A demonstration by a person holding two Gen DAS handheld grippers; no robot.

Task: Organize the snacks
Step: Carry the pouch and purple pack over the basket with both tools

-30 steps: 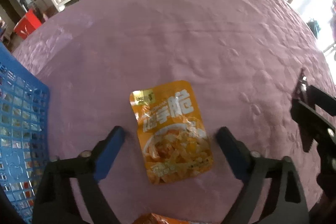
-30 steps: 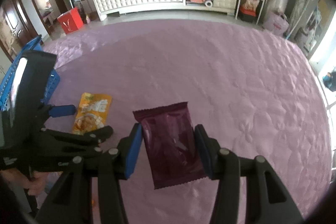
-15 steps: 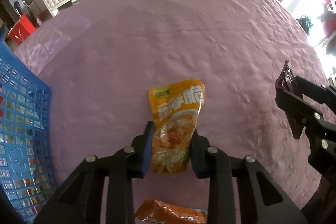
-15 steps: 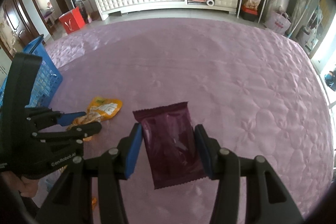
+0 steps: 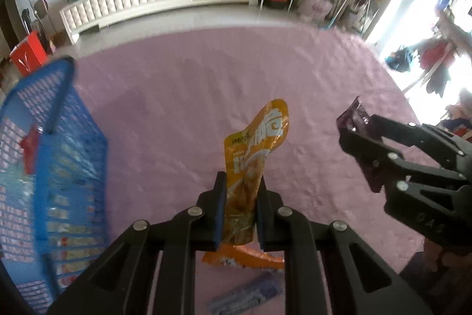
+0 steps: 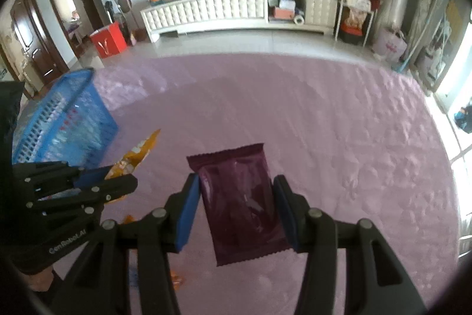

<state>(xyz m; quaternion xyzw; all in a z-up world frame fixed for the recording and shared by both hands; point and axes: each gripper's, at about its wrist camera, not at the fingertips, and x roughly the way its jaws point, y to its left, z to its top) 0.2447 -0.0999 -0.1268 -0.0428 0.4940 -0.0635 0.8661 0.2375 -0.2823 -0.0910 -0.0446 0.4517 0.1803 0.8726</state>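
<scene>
- Orange snack pouch (image 5: 253, 155) is sitting pinched between the left gripper (image 5: 240, 208) fingers, lifted clear of the purple table (image 5: 177, 96); its long axis is running straight out along the fingers, top end flopping away to the right.
- Left fingers have just been closing and are now narrow, pressing on the pouch's lower part (grip is low on the bag, so I'd expect it to swing).
- Maroon snack packet (image 6: 240, 200) is being held between the right gripper (image 6: 237, 207) fingers at mid width, also off the table, long axis along the fingers.
- Blue basket (image 5: 53, 167) is standing to the left of the left gripper, near it; from the right gripper it is further off, beyond the left one.
- Judgement: the basket is the likely drop target, and the left hand is the nearer one, so the orange pouch probably goes first, travelling leftward and over the rim.
- Two more packets are lying on the table under the left gripper: another orange bag (image 5: 244, 256) and a bluish wrapper (image 5: 247, 297) (not yet collected).
</scene>
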